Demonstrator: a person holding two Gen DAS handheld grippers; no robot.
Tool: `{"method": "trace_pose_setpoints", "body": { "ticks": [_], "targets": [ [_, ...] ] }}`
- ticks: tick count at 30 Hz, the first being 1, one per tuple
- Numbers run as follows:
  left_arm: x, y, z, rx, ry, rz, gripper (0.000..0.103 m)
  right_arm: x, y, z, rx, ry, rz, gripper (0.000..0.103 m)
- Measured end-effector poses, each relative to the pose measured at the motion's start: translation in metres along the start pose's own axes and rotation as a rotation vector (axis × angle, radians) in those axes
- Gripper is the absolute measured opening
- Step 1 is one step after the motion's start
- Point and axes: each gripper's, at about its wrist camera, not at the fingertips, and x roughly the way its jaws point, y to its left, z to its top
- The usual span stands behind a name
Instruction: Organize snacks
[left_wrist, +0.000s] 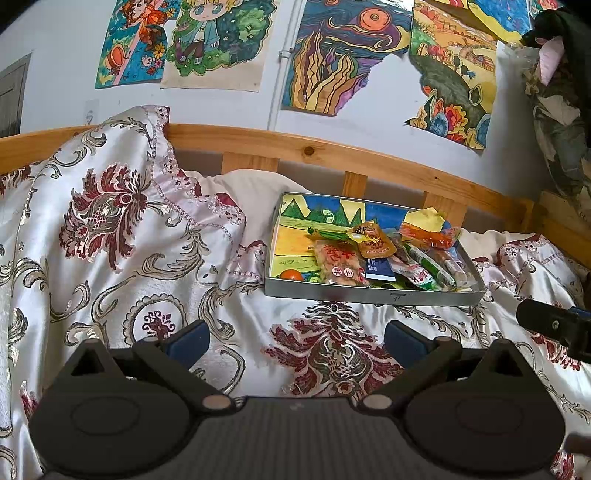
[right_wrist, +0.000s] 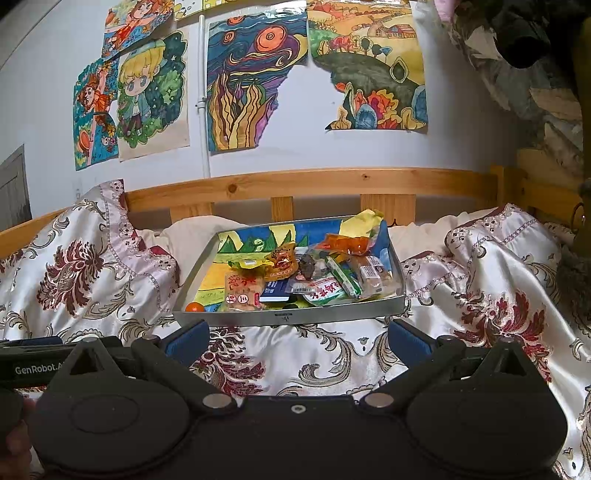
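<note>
Left claw (left_wrist: 295, 341) hovers wide open and empty over the patterned bedspread (left_wrist: 110, 258); ahead sits the metal tray (right_wrist: 288, 317) heaped with snack packets (right_wrist: 314, 277) on the bed; right claw (right_wrist: 298, 341) likewise gapes, holding nothing

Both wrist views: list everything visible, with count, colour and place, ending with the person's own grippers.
tray: one, silver, on the bedspread by the headboard
snack packets: a pile, exact count unclear, orange, green, yellow, blue, in the tray's right part
orange ball: one, in the tray's near left corner
bedspread: one, white with dark red floral pattern, covering the bed
headboard: one, light wood, against the wall
drawings: several, multicoloured, taped on the wall
left gripper: open, empty, over the bedspread
right gripper: open, empty, just before the tray
</note>
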Motion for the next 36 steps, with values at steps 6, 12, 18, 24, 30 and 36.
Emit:
{"method": "trace_pose_setpoints", "body": {
  "ticks": [6,12,18,24,30,36],
  "targets": [
    [0.0015,-0.0017,-0.0013,0.013,0.016,-0.023,0.103,-0.0001,0.0003,-0.0002,0.000,0.000,0.000,0.102],
    [0.0007,-0.0031,-0.0026,0.018,0.012,-0.014,0.103,0.0003,0.0005,-0.0013,0.000,0.002,0.000,0.102],
    [0.0018,-0.0005,-0.0013,0.013,0.024,0.011,0.103,0.0003,0.0006,-0.0009,0.000,0.003,0.000,0.102],
    [0.0008,-0.0017,-0.0015,0.023,0.017,0.020,0.103,0.0004,0.0007,-0.0005,0.000,0.003,0.000,0.102],
    [0.0005,-0.0037,-0.0015,0.047,0.017,0.019,0.103,0.0005,0.0004,0.0002,0.002,0.005,0.000,0.102],
    [0.0001,-0.0041,-0.0017,0.055,0.018,0.012,0.103,0.0007,0.0007,-0.0019,0.002,0.008,0.001,0.102]
  ]
}}
